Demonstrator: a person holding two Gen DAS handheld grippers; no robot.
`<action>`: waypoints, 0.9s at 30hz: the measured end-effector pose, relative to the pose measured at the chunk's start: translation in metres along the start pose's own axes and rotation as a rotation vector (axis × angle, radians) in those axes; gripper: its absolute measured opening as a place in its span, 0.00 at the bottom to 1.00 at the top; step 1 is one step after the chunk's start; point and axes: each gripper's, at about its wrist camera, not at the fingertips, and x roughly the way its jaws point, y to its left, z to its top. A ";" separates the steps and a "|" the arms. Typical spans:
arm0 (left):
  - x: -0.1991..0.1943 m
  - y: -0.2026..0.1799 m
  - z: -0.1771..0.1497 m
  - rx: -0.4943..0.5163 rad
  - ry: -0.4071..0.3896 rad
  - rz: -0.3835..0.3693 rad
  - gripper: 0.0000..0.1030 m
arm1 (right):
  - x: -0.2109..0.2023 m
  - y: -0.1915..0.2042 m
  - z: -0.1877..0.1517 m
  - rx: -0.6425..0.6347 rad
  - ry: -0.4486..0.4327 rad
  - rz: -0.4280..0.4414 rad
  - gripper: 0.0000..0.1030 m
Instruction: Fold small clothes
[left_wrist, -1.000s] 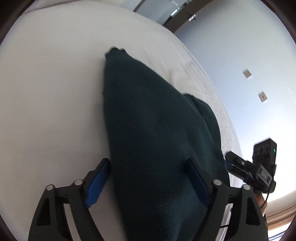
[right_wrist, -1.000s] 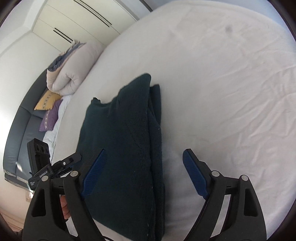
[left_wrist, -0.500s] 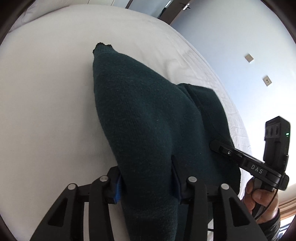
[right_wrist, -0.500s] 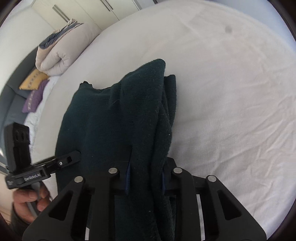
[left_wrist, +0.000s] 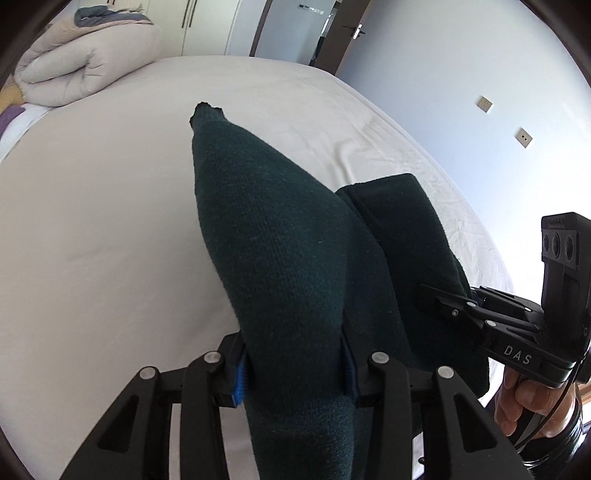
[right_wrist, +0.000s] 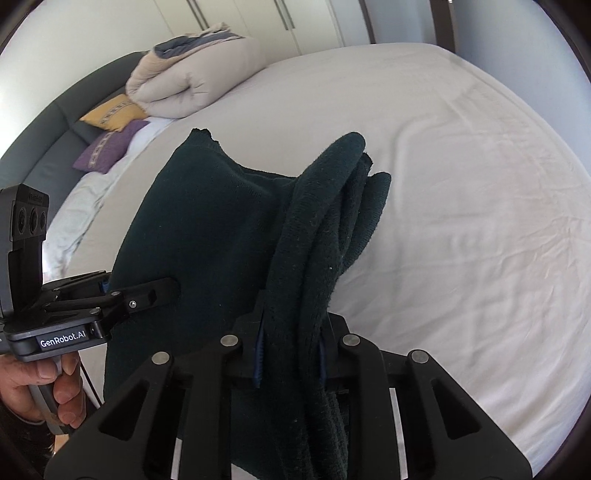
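Note:
A dark green knitted garment (left_wrist: 280, 251) lies part-folded on the white bed and is lifted at its near edge. My left gripper (left_wrist: 293, 363) is shut on its left near corner. My right gripper (right_wrist: 290, 345) is shut on the bunched layers of the right near corner (right_wrist: 317, 236). The right gripper also shows in the left wrist view (left_wrist: 461, 314), and the left gripper shows in the right wrist view (right_wrist: 147, 295). The garment's far end (right_wrist: 199, 147) still rests on the sheet.
The white bed sheet (left_wrist: 92, 229) spreads on all sides (right_wrist: 461, 221). A rolled beige duvet (right_wrist: 184, 85) and yellow and purple cushions (right_wrist: 107, 133) sit at the dark headboard. A wall with sockets (left_wrist: 502, 118) stands to the right.
Both grippers went from open around the garment's near edge to shut on it. They have since lifted it, and the views tilt up toward the headboard.

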 end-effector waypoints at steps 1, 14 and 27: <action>-0.008 0.006 -0.010 -0.005 -0.001 0.008 0.40 | -0.002 0.010 -0.009 -0.002 0.002 0.017 0.19; -0.009 0.069 -0.100 -0.103 0.056 0.026 0.42 | 0.031 0.071 -0.110 0.049 0.056 0.113 0.19; -0.008 0.082 -0.116 -0.182 -0.003 -0.001 0.62 | 0.057 -0.008 -0.130 0.296 0.075 0.235 0.43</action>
